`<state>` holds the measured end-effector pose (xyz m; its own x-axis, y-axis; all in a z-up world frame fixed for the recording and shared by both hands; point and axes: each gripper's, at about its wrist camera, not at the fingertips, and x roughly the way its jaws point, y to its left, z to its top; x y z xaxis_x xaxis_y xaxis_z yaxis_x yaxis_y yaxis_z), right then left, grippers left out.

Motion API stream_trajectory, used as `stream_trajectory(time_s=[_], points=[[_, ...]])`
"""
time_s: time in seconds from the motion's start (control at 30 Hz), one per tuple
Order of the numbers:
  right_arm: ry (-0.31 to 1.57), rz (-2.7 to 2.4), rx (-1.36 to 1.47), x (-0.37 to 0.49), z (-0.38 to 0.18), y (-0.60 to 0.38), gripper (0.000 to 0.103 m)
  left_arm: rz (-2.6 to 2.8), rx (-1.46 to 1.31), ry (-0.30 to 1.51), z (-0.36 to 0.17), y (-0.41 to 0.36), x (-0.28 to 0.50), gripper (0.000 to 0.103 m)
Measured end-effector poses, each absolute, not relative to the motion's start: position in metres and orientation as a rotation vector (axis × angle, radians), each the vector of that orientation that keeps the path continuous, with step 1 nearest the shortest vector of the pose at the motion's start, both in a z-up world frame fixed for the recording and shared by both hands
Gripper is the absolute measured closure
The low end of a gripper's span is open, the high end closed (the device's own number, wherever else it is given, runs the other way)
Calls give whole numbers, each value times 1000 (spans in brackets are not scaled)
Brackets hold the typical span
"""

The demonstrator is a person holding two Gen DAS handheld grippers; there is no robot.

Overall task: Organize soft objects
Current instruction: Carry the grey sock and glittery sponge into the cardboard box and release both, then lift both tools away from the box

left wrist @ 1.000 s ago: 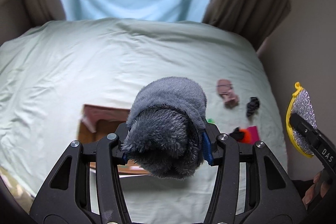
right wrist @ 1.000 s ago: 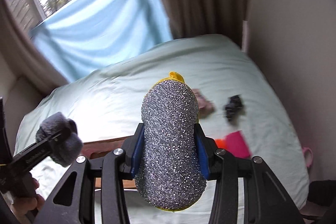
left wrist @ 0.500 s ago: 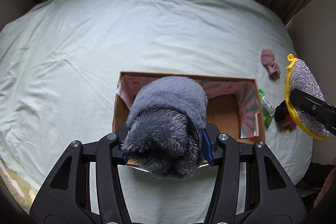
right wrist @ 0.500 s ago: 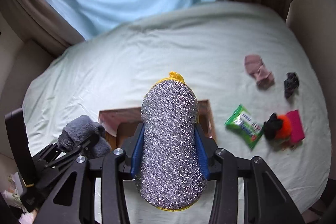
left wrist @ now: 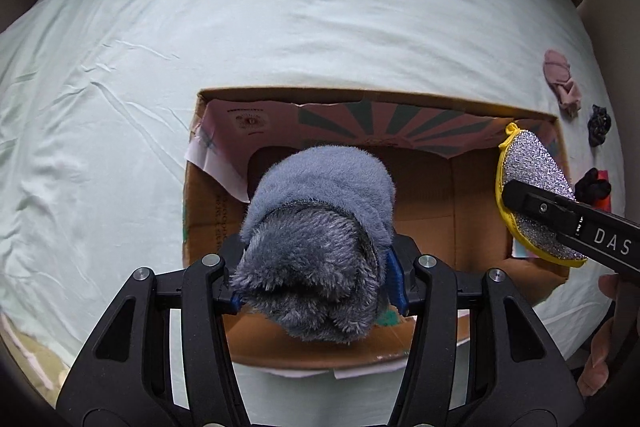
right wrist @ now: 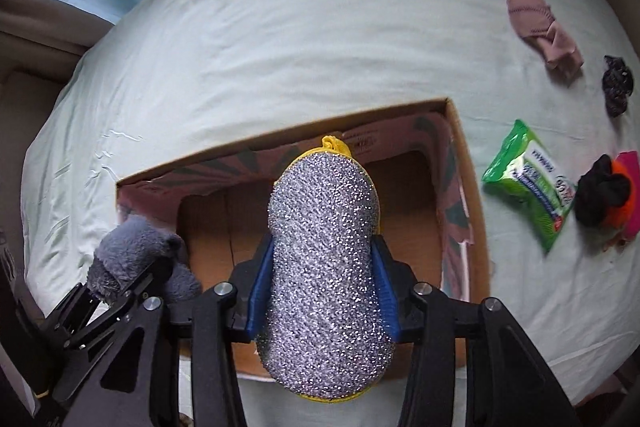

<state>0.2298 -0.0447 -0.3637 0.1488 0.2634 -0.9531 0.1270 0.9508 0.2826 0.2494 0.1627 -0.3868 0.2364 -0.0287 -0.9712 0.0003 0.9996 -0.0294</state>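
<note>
My left gripper (left wrist: 316, 279) is shut on a grey-blue fuzzy plush item (left wrist: 320, 227) and holds it above the open cardboard box (left wrist: 360, 95) on the bed. My right gripper (right wrist: 324, 287) is shut on a silver glitter sponge with yellow trim (right wrist: 324, 247), above the same box (right wrist: 472, 187). The sponge also shows at the right of the left wrist view (left wrist: 532, 187). The plush also shows at the lower left of the right wrist view (right wrist: 132, 251). The box floor looks bare.
On the pale green bedsheet (right wrist: 280, 27) right of the box lie a pink cloth (right wrist: 540, 31), a dark scrunchie (right wrist: 618, 83), a green wipes packet (right wrist: 528, 183), a black cloth (right wrist: 600, 191) on an orange item, and a pink item (right wrist: 634, 187). Curtains hang behind the bed.
Both grippers have moved forward and down toward the box, which now fills more of each view. Both still hold their items.
</note>
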Motion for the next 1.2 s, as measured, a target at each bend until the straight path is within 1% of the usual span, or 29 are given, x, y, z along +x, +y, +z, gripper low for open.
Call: stream_trajectory(time_s=[0.17,0.23,0.27,0.3,0.33,0.37,0.47,0.63,0.77,1.03,1.2], points=[[1466,103,329,236,-385,-41,58,-32,14,1370,-403,162,255,54],[1479,113,330,239,-392,-37,54,-39,14,1364,-404,162,254,41],[1480,116,337,240,-395,-37,43,-68,-6,1349,-402,163,253,22],[1471,120,334,242,-397,-35,24,-92,-17,1343,-400,163,252,3],[1462,122,311,244,-397,-33,12,-97,-11,1339,-398,162,252,0],[1453,126,280,246,-398,-31,0,-99,6,1332,-395,161,250,0],[1416,144,219,247,-396,-27,0,-102,51,1345,-393,161,247,0],[1459,126,307,246,-401,-41,0,-101,41,1339,-388,164,242,0],[1454,113,300,242,-395,-43,0,-92,31,1312,-375,165,238,0],[1452,154,285,226,-361,-50,0,-89,23,1231,-327,166,215,0],[1392,179,240,206,-316,-49,0,-81,26,1183,-288,169,192,0]])
